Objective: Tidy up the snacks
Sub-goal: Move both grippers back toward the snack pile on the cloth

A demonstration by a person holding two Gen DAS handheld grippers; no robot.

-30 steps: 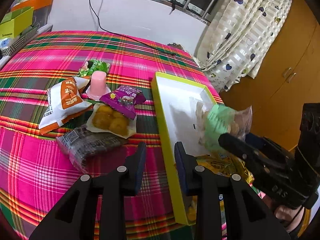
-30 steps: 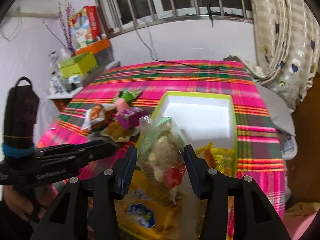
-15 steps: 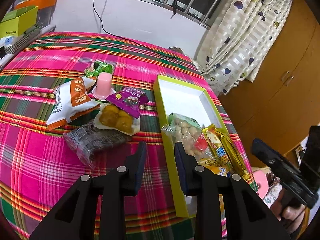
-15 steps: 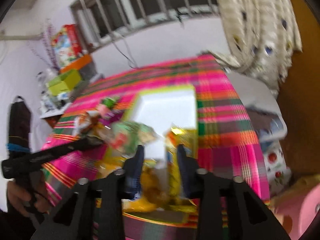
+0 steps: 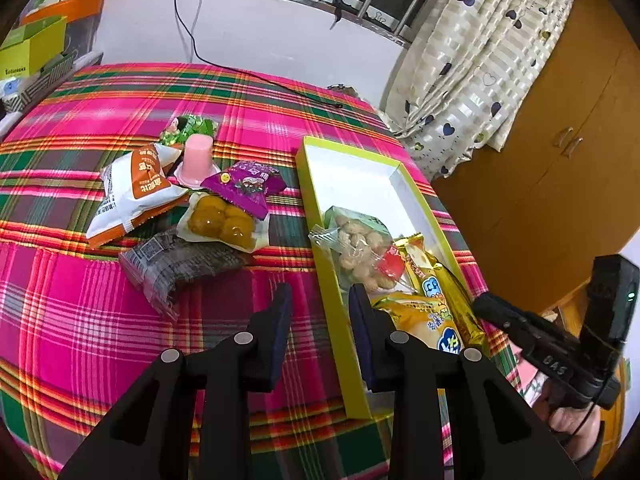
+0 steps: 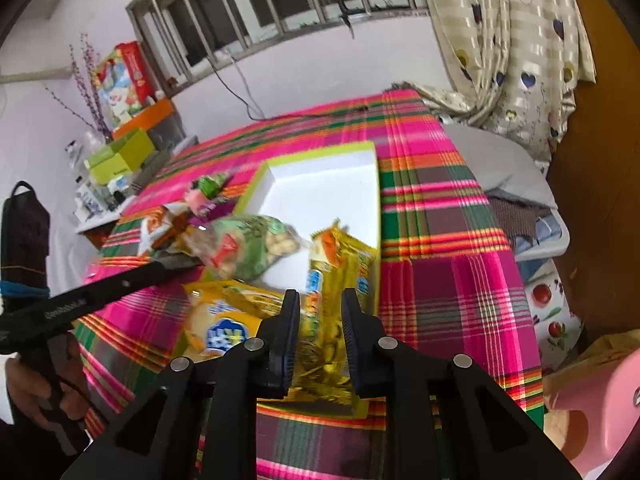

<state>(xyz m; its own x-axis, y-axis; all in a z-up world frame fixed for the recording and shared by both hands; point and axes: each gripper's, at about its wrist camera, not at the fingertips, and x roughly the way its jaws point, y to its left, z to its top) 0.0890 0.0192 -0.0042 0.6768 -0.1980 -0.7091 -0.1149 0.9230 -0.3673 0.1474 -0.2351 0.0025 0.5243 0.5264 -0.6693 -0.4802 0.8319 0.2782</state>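
Note:
A lime-green box [image 5: 316, 184] with a white inside lies on the plaid tablecloth. In it lie a green-and-clear bag of puffs [image 5: 356, 240] and two yellow packets [image 5: 436, 280]. Left of the box lie an orange-and-white bag [image 5: 132, 196], a pink jelly cup [image 5: 196, 156], a purple packet [image 5: 244, 184], a pack of yellow balls [image 5: 220, 224] and a dark packet [image 5: 180, 264]. My left gripper [image 5: 320, 300] hovers by the box's near left wall, slightly open and empty. My right gripper [image 6: 320, 308] is shut and empty above the yellow packets [image 6: 340, 272], with the bag of puffs [image 6: 248, 244] beyond it.
A black cable [image 5: 240, 74] runs across the far side of the table. Curtains [image 5: 480, 60] and a wooden cabinet [image 5: 560, 140] stand to the right. Green and orange boxes [image 6: 120, 152] sit on a shelf at the left. A pink object [image 6: 592, 400] is at the near right.
My right gripper let go of the bag of puffs, which now lies in the box. It drew back toward the table's near edge and shut. The left gripper stayed put.

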